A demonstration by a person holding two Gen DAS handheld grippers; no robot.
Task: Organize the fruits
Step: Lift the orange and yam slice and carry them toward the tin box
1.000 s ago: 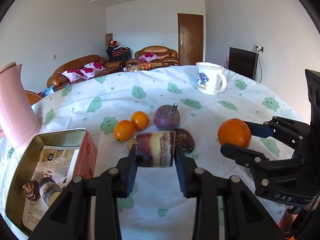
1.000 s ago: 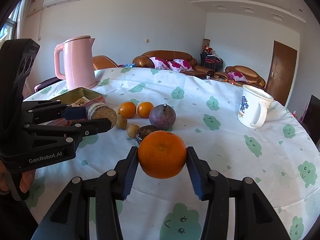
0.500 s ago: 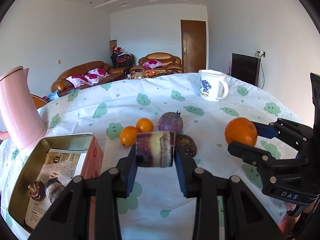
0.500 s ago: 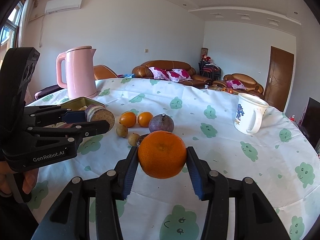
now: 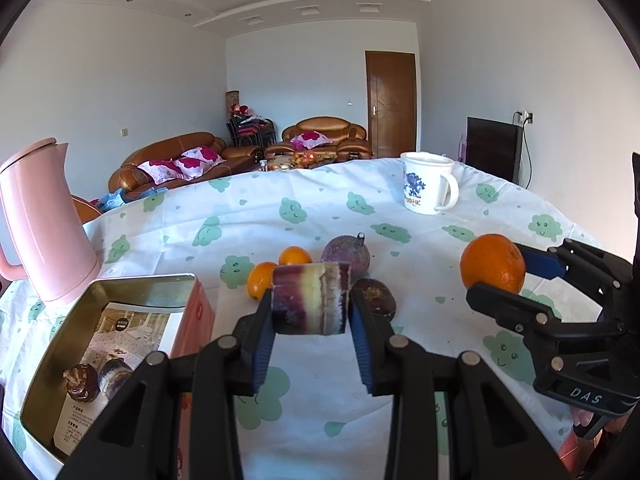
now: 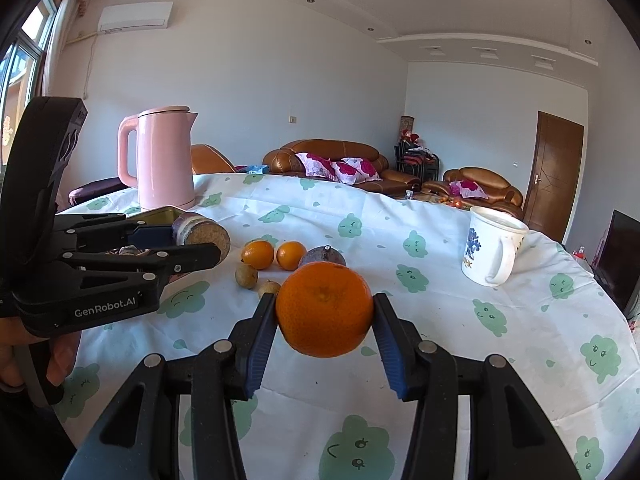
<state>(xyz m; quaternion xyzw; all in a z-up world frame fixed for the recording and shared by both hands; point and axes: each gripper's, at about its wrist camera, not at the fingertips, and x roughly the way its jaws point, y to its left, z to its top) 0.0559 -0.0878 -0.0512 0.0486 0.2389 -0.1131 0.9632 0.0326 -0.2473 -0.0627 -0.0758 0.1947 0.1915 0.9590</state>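
The big orange (image 6: 325, 309) sits clamped between the blue pads of the right gripper (image 6: 325, 314), lifted clear of the surface (image 6: 460, 360), while the left gripper (image 5: 312, 304) is closed on a short purple-and-cream sugarcane piece (image 5: 310, 299), also held off the cloth. From the left wrist view the right gripper with its orange shows off to the right, level with the cane. Just beyond the cane lie two small oranges (image 5: 280, 268), side by side, a round purple fruit with a stem (image 5: 346, 256) and a darker one (image 5: 374, 298) nearer the left gripper's right finger. The right wrist view also picks out two little brownish fruits (image 6: 256, 280) ahead of the held orange. Down to the left of the left gripper stands an open metal tin (image 5: 52, 344) with two cane pieces lying on a printed sheet inside. Further left a pink kettle (image 5: 44, 224) stands upright, and far ahead to the right a white mug (image 5: 428, 188) with a blue print.
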